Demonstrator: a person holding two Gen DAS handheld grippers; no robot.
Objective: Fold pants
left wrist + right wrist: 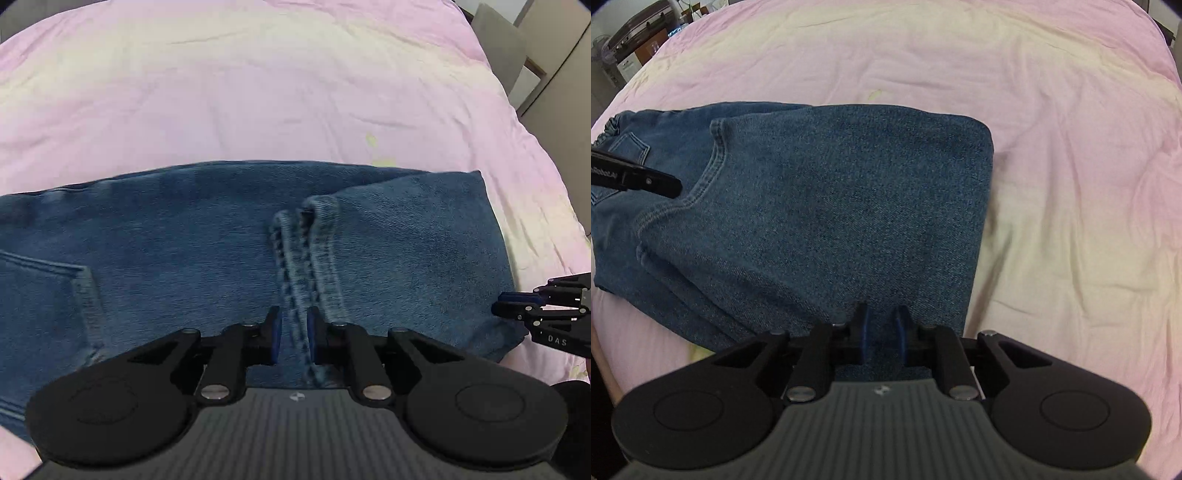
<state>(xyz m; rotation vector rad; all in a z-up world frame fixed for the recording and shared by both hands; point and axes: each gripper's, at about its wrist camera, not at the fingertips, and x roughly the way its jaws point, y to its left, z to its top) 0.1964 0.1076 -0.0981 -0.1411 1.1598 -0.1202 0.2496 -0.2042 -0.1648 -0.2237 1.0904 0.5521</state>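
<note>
Blue denim pants point(207, 240) lie folded on a pink bed sheet point(258, 92). In the left wrist view my left gripper point(294, 328) is open, its jaws a small gap apart over the leg hem point(314, 258), which lies across the folded denim. My right gripper shows at the right edge point(517, 306) beside the fold. In the right wrist view the pants point(831, 206) fill the left middle, and my right gripper point(882, 325) is open over their near edge. My left gripper's black finger point(639, 181) reaches in from the left above the hem seam. A back pocket point(628, 147) shows far left.
The pink and cream sheet point(1052, 184) spreads wide to the right and behind the pants. A grey chair point(502, 48) and wooden furniture stand past the bed's far right corner. Appliances point(635, 40) sit beyond the bed's far left.
</note>
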